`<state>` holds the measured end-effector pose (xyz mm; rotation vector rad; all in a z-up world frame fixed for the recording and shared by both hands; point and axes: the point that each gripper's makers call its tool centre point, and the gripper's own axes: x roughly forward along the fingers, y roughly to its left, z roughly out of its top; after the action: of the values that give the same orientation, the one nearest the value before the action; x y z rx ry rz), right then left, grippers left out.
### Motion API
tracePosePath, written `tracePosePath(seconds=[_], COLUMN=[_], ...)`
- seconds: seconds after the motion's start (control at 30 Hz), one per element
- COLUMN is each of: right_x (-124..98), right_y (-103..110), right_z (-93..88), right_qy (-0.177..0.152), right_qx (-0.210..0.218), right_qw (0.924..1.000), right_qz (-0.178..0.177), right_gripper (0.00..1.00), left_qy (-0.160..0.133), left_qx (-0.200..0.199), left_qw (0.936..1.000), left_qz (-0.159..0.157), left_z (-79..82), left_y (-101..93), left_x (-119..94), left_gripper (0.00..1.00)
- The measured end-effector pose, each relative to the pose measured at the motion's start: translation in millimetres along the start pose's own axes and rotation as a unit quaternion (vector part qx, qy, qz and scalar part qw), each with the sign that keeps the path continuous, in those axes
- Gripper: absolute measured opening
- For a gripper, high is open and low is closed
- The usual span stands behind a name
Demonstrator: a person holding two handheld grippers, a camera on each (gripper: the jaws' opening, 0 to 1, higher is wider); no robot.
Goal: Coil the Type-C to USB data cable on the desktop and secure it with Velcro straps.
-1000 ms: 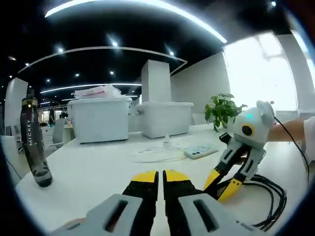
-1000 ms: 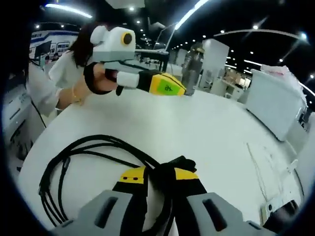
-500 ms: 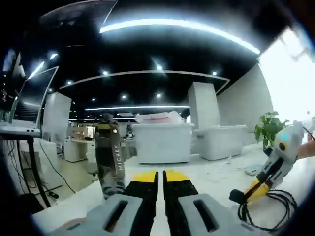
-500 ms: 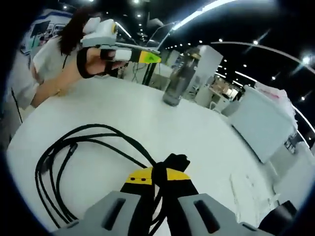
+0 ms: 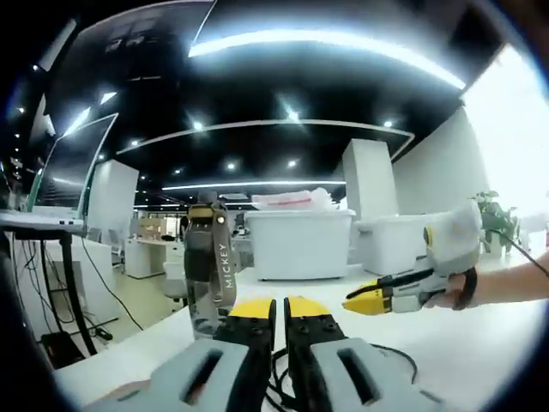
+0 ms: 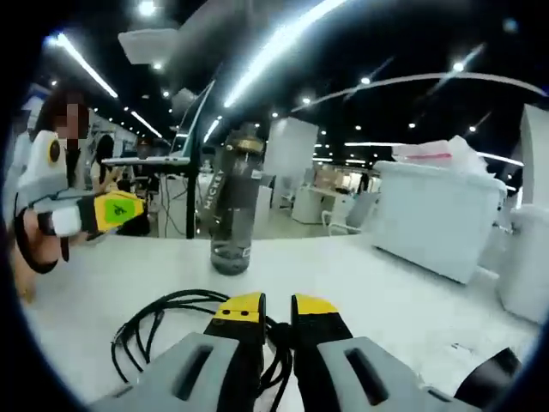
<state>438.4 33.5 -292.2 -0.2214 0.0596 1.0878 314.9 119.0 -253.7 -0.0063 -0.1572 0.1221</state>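
In the left gripper view, the left hand-held gripper point(image 5: 276, 311) has its yellow-tipped jaws pressed together with nothing visible between them. Just past the tips, loops of the black data cable point(image 5: 390, 354) lie on the white surface point(image 5: 480, 343). A dark translucent bottle point(image 5: 208, 268) lettered "MICKEY" stands upright on the surface, just left of the jaw tips. From the right comes the right hand-held gripper point(image 5: 364, 300) — held in a person's hand point(image 5: 446, 296) — hanging above the surface, its yellow tips close together. Behind it sit white storage bins point(image 5: 298, 245) (one with pink and white things piled on top) and a green plant point(image 5: 500, 225) by the bright window.

In the right gripper view, the right hand-held gripper point(image 6: 276, 311) shows only a narrow gap between its jaws, and the cable point(image 6: 146, 330) runs up into that gap; whether the jaws actually pinch it I cannot tell. The coil spreads out to the left of the jaws, lying flat on the surface point(image 6: 412, 283). The bottle point(image 6: 232, 215) stands upright beyond the coil, apart from it. At the left edge the left hand-held gripper point(image 6: 120, 210) hangs over the surface, jaws together.
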Motion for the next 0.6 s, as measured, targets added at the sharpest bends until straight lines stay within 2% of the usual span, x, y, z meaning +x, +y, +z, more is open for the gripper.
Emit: tracePosePath(seconds=[0.17, 0.37, 0.43, 0.47, 0.6], right_x=[-52, -147, -188, -199, -263], right_y=[-17, -39, -56, -61, -88], right_z=[2.5, 1.1, 0.4, -0.2, -8.0], right_qy=[-0.024, -0.051, -0.065, -0.068, -0.083], right_qx=[0.058, 0.096, 0.090, 0.088, 0.100], right_qw=[0.9978, 0.9924, 0.9893, 0.9880, 0.9764], right_qz=[-0.023, -0.057, -0.094, -0.107, -0.173], right_gripper=[0.11, 0.13, 0.14, 0.15, 0.20], left_qy=[0.010, 0.014, 0.016, 0.017, 0.016], left_qx=[-0.003, -0.008, -0.004, -0.006, -0.005], left_qw=[0.9996, 0.9988, 0.9985, 0.9979, 0.9947], left_qz=[-0.024, -0.046, -0.052, -0.061, -0.101], left_z=[-6.8, -12.6, -13.2, -12.9, -5.3], left_y=[-13.4, -27.5, -35.8, -43.0, -80.0], left_x=[2, 5, 6, 6, 3], left_gripper=[0.06, 0.06, 0.06, 0.07, 0.11])
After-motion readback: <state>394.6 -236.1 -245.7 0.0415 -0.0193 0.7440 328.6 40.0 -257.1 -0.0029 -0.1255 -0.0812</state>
